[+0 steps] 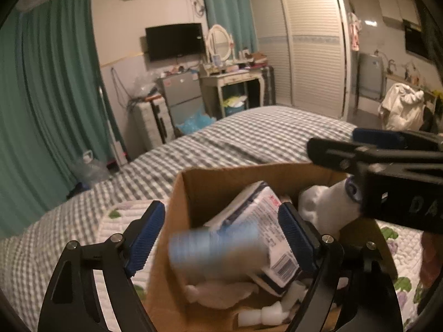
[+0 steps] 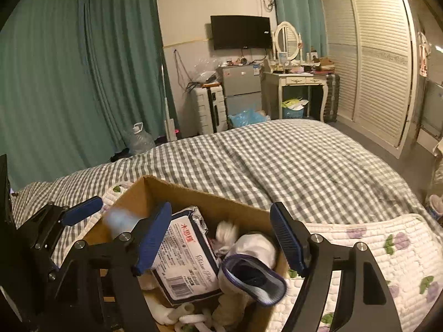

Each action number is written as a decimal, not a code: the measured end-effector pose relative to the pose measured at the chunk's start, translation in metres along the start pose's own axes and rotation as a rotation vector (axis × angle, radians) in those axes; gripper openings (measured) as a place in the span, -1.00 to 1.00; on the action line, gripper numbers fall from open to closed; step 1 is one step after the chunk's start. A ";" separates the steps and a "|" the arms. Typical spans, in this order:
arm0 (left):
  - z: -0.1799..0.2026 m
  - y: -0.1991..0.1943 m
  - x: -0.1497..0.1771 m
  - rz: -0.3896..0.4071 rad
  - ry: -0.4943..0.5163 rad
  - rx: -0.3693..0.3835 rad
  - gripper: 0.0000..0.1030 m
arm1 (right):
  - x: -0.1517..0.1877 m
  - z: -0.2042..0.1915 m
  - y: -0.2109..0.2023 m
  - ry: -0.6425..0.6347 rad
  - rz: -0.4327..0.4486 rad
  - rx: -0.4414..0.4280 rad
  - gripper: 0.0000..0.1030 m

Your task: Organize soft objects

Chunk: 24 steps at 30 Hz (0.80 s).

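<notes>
An open cardboard box (image 1: 210, 182) (image 2: 177, 191) sits on the bed. Inside lie a tissue pack (image 1: 274, 238) (image 2: 185, 257), a white sock with a purple-edged cuff (image 2: 254, 271) (image 1: 326, 202) and other white soft items. A blurred light-blue object (image 1: 218, 246) (image 2: 121, 221) is in mid-air between my left gripper's open jaws, touching neither pad, over the box. My left gripper (image 1: 221, 238) is open above the box's left part. My right gripper (image 2: 221, 238) is open and empty above the box, over the sock; it shows at the right of the left wrist view (image 1: 387, 160).
The box rests on a white quilted mat with purple flowers (image 2: 373, 249) on a grey checked bedspread (image 2: 290, 160). Teal curtains (image 2: 69, 83), a suitcase, small fridge, dressing table (image 2: 299, 83) and louvred wardrobe (image 2: 373, 55) line the room beyond.
</notes>
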<state>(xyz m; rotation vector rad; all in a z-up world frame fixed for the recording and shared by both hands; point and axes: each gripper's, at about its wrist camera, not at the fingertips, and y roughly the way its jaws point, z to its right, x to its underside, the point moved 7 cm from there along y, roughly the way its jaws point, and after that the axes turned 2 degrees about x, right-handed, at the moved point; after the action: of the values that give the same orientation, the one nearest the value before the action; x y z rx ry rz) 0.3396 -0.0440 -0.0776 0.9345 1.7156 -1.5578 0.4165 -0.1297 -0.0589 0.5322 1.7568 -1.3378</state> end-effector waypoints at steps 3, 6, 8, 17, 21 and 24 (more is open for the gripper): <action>-0.006 -0.028 -0.014 0.027 -0.017 -0.011 0.65 | -0.010 0.002 -0.026 0.002 0.023 0.021 0.43; -0.013 -0.075 -0.034 0.094 -0.027 -0.027 0.65 | -0.027 0.002 -0.068 -0.007 0.062 0.049 0.43; -0.017 -0.112 -0.047 0.154 -0.037 -0.035 0.65 | -0.035 -0.002 -0.101 -0.017 0.096 0.065 0.43; -0.029 -0.276 -0.073 0.444 -0.050 -0.032 0.89 | -0.039 -0.038 -0.266 -0.126 0.293 0.159 0.68; -0.040 -0.308 -0.062 0.487 -0.040 -0.110 0.89 | -0.019 -0.049 -0.304 -0.101 0.338 0.169 0.89; -0.050 -0.317 -0.043 0.506 -0.059 -0.129 0.89 | 0.002 -0.056 -0.317 -0.072 0.342 0.145 1.00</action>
<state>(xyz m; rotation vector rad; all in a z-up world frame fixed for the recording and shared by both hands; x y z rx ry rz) 0.0983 -0.0139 0.1367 1.1349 1.3786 -1.1180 0.1573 -0.1853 0.1246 0.8150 1.4401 -1.2278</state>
